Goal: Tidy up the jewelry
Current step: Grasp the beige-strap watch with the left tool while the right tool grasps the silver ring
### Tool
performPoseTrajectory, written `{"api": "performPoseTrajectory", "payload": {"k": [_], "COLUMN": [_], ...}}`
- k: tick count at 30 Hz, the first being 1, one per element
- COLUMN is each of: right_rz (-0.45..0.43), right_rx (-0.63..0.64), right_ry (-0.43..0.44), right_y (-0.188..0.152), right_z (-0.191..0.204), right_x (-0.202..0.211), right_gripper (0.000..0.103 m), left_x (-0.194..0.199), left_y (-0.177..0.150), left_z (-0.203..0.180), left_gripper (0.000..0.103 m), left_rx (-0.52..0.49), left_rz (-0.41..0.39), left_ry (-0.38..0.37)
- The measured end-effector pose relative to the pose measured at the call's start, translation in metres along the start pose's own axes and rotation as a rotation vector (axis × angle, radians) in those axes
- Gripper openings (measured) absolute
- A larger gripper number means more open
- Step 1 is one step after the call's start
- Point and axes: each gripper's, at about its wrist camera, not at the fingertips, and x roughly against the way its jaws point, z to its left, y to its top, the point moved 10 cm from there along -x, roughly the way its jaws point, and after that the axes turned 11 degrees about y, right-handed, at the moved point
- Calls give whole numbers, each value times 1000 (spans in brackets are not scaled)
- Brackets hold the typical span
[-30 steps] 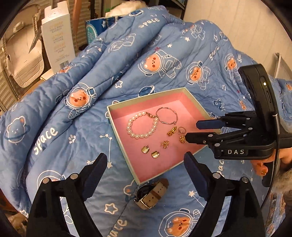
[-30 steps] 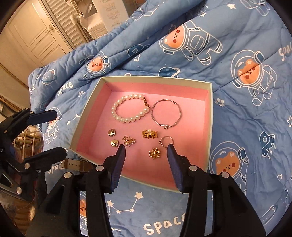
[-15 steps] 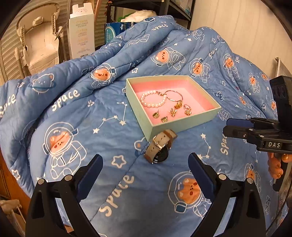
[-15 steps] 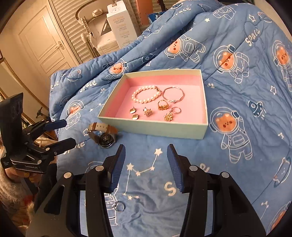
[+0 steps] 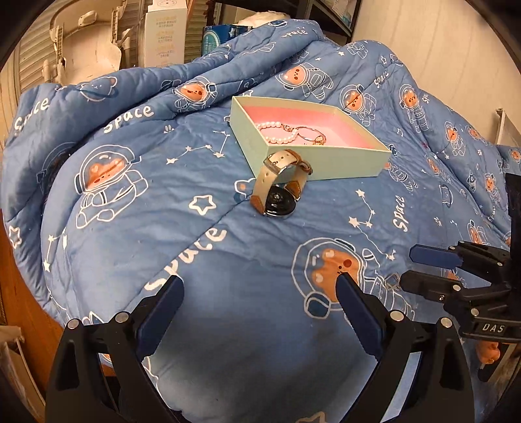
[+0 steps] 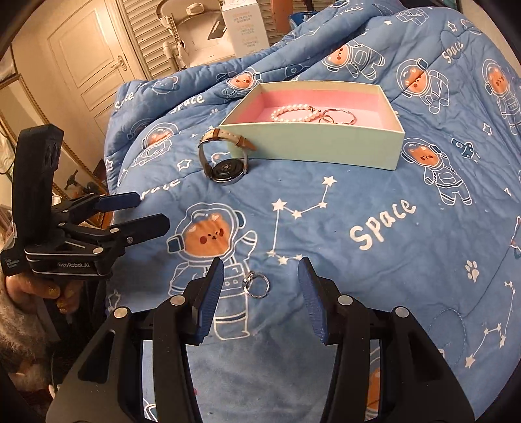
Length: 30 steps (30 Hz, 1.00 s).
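A pale green box (image 5: pixel 320 162) (image 6: pixel 312 146) with a pink lining sits on the blue quilt. It holds a pearl bracelet (image 5: pixel 276 131) (image 6: pixel 294 114) and a thin bangle (image 6: pixel 338 116). A watch (image 5: pixel 280 188) (image 6: pixel 224 159) with a beige strap leans against the box's near wall. A small silver ring (image 6: pixel 257 285) lies on the quilt just ahead of my right gripper (image 6: pixel 260 302), between its fingers' line. The ring also shows faintly in the left wrist view (image 5: pixel 392 282). My right gripper is open and empty. My left gripper (image 5: pixel 259 299) is open and empty, well back from the watch.
The blue space-print quilt (image 5: pixel 162 227) covers a humped bed and slopes off at the left. White cartons (image 5: pixel 164 32) (image 6: pixel 244 29) and a white appliance (image 5: pixel 84 55) stand behind it. A door (image 6: pixel 88 61) is at far left.
Both grippers have pulled back from over the box toward the near edge of the quilt. The box and watch now lie farther off, and the silver ring has come close to my right gripper.
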Motion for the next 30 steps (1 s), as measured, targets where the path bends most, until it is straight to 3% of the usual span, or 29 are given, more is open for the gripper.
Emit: {"api": "performPoseTrajectory", "payload": {"k": [9, 18, 22, 30], "right_rz": [9, 0, -8, -12], "right_rx": [38, 4, -22, -23], "right_ry": [-51, -75, -79, -83], "right_y": [-11, -13, -12, -12], "right_z": [1, -6, -9, -10], "right_x": [-13, -17, -17, -19], "right_gripper": [47, 35, 30, 29], "left_x": [-2, -15, -29, -55], "left_y": [-9, 6, 22, 48], "left_z": [-12, -17, -18, -25], "left_gripper": [92, 92, 86, 74], "left_rx": [-63, -81, -75, -74], "left_rz": [-40, -71, -66, -12], "left_ry": [41, 53, 64, 63]}}
